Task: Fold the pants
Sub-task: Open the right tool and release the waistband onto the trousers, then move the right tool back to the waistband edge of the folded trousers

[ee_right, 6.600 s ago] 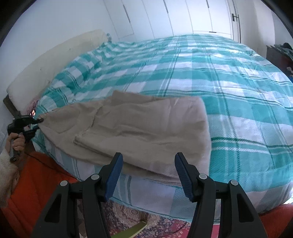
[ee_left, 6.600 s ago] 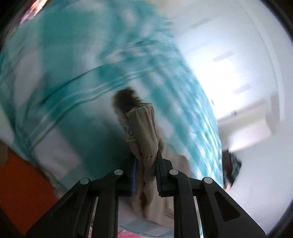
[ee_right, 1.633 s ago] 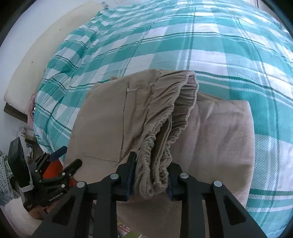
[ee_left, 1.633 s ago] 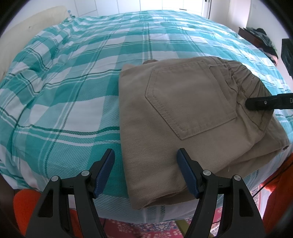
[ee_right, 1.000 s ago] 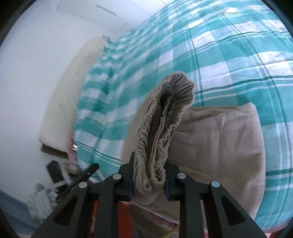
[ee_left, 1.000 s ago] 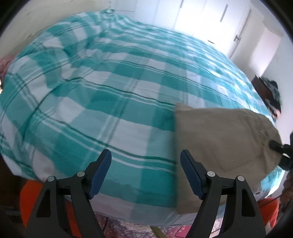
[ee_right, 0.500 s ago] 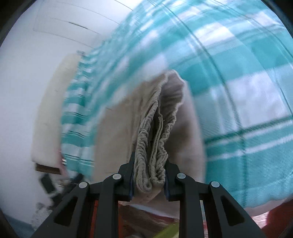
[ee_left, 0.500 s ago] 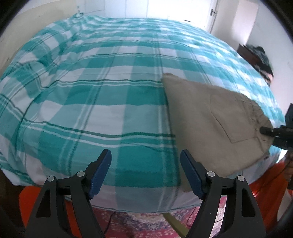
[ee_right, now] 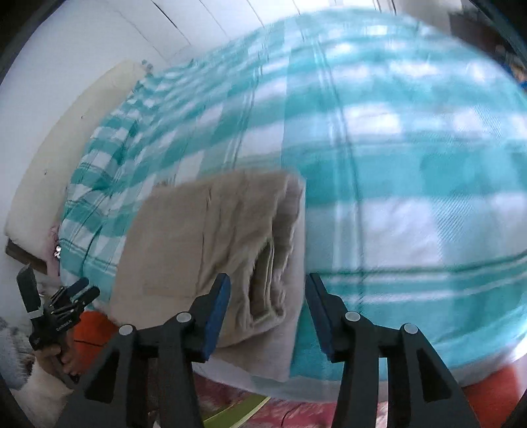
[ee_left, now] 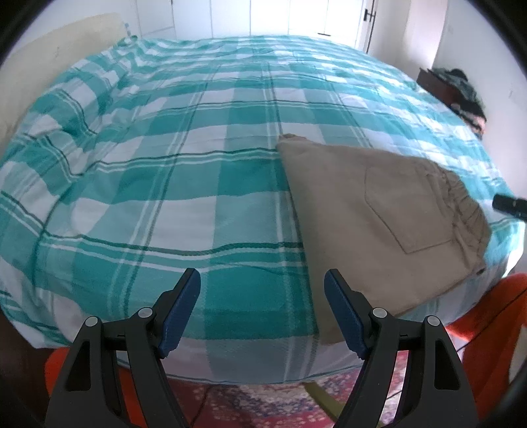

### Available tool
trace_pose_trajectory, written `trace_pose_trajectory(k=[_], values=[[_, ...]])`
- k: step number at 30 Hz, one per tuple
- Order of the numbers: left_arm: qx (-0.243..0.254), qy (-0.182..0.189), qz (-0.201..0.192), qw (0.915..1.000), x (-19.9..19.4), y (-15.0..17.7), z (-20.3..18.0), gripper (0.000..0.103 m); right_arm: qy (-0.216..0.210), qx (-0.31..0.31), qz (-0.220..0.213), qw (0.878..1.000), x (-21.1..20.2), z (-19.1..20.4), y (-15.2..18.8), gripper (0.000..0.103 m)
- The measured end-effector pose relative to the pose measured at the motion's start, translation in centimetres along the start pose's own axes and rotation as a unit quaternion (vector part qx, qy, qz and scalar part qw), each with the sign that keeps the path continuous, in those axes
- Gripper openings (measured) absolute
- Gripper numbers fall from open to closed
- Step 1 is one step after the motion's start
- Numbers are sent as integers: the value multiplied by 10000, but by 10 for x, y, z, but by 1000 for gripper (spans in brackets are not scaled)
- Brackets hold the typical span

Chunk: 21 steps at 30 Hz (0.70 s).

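Bedroom — checked bed [ee_left: 197, 171], wardrobe doors [ee_left: 270, 16].

Folded tan pants [ee_right: 210, 237] on checked bedspread [ee_right: 395, 158], right gripper [ee_right: 267, 311] jaws just opening, clear of waistband

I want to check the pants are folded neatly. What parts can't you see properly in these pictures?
- Right wrist view: the tan pants and checked bedspread are smeared by motion blur, so seams and edges are unclear.
- Left wrist view: the pants' near corner hides behind the left gripper; only the tip of the right gripper shows, the rest cut off by the edge.
- Both views: the layers underneath are hidden by the top layer.
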State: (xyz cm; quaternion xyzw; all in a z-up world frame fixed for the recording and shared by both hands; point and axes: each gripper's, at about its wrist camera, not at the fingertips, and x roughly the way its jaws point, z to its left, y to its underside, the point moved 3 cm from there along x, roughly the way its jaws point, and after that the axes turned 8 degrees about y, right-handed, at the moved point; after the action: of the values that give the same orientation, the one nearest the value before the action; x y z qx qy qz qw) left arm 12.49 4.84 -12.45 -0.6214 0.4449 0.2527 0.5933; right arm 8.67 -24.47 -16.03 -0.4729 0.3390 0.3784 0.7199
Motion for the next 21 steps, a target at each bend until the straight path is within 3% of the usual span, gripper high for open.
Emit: trace_pose_trajectory(k=[2, 5, 8, 13, 21], values=[[136, 340, 26, 9993, 0, 2, -4, 79, -38, -275, -307, 9991, -18, 13, -11, 48], [765, 667, 66, 9948, -2, 13, -24, 86, -337, -734, -574, 9951, -25, 47, -21, 48], [1352, 527, 174, 9893, 1, 30, -42, 87, -508, -921, -404, 9936, 3, 69, -18, 48], [1985, 125, 380, 9793, 12, 52, -56, 87, -43, -749, 389, 9964, 73, 57, 2, 47], [1903, -133, 301, 9812, 25, 48, -59, 87, -65, -590, 325, 9977, 71, 49, 2, 47]])
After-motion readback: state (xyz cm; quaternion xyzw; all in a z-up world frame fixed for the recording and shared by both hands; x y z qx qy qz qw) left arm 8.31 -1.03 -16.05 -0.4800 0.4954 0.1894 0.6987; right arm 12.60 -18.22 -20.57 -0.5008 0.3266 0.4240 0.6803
